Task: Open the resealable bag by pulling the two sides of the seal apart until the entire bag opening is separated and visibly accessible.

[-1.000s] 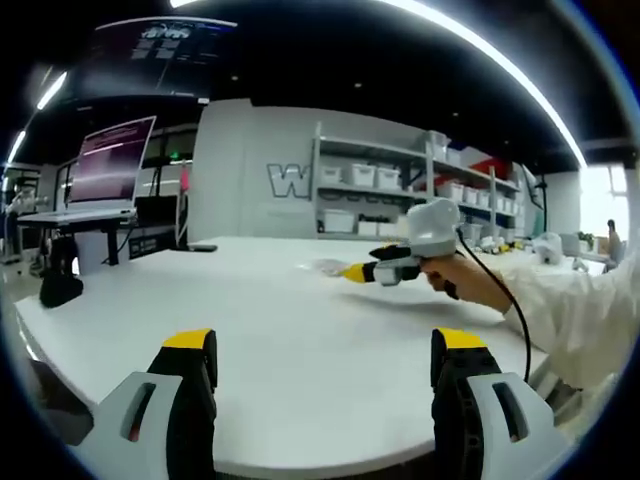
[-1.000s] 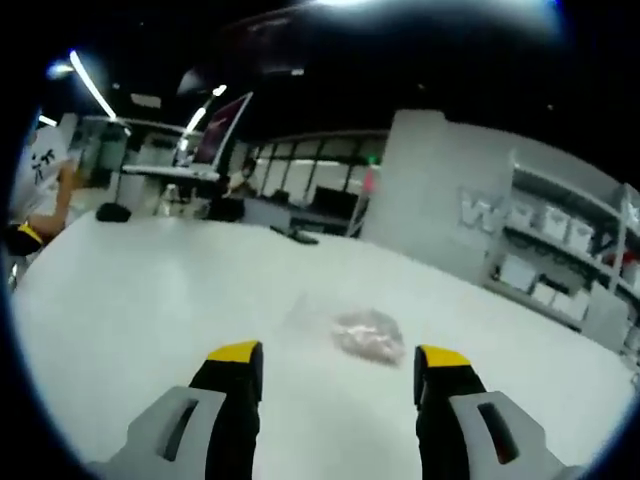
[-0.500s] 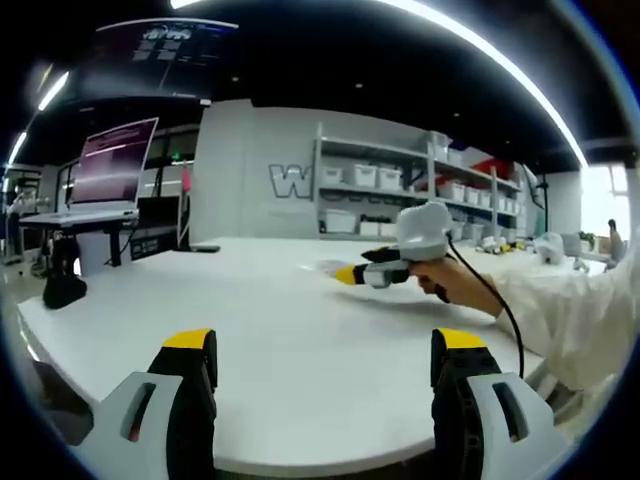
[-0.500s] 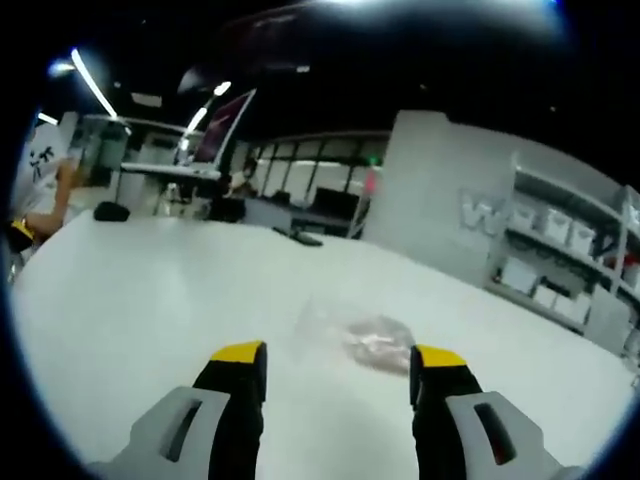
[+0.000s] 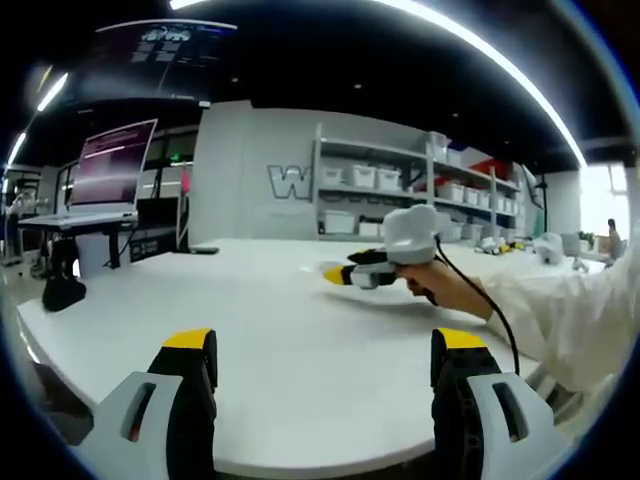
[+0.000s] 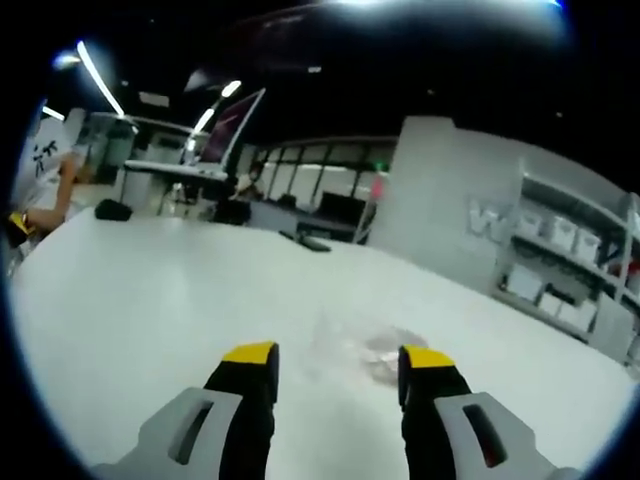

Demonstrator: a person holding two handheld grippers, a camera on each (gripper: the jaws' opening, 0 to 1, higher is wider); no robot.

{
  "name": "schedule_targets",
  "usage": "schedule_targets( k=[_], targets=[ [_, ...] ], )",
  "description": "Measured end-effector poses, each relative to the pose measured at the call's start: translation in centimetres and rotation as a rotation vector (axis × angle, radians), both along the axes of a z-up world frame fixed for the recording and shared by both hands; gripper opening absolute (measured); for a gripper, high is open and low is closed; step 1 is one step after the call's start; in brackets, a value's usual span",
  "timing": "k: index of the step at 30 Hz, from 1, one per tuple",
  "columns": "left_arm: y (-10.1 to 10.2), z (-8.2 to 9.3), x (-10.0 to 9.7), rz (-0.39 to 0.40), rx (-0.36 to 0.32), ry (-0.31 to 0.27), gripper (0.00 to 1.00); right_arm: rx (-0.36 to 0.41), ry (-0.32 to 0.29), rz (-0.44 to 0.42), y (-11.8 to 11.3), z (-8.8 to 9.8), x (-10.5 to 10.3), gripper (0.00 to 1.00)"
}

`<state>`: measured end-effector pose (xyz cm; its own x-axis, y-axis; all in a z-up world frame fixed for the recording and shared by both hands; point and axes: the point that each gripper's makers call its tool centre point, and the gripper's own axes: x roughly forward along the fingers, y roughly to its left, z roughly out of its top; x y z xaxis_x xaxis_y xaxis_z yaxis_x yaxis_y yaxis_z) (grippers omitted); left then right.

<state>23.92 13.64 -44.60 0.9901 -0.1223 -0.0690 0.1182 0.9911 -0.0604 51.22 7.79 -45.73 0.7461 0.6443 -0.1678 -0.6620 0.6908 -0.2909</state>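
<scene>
The clear resealable bag [image 6: 362,349] lies flat on the white table [image 6: 150,300], with something pale and crumpled inside it. My right gripper [image 6: 340,356] is open, low over the table, its yellow tips on either side of the bag's near edge. In the left gripper view the right gripper [image 5: 342,275] reaches in from the right, held by a hand in a white sleeve, with the bag [image 5: 322,267] a faint patch at its tips. My left gripper [image 5: 325,342] is open and holds nothing, near the table's front edge and well short of the bag.
An open laptop [image 5: 108,165] stands on a desk at the left, with a black object [image 5: 62,290] by the table's left edge. A small dark device [image 6: 313,243] lies at the far side. Shelves with white bins [image 5: 400,190] line the back wall.
The right gripper has moved forward and lower to the bag, which now lies between its tips; its jaws have narrowed slightly. The left gripper has not moved.
</scene>
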Motion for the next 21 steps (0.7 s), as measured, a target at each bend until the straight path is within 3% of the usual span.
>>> schedule_targets(
  k=[10,21],
  targets=[
    [0.4,-0.3,0.0,0.009,-0.006,0.007,0.87,-0.01,0.016,-0.01,0.1,-0.9,0.3,0.47],
    [0.6,-0.4,-0.1,0.009,-0.014,0.009,0.87,-0.032,-0.032,-0.033,0.5,-0.6,1.4,0.45]
  ],
)
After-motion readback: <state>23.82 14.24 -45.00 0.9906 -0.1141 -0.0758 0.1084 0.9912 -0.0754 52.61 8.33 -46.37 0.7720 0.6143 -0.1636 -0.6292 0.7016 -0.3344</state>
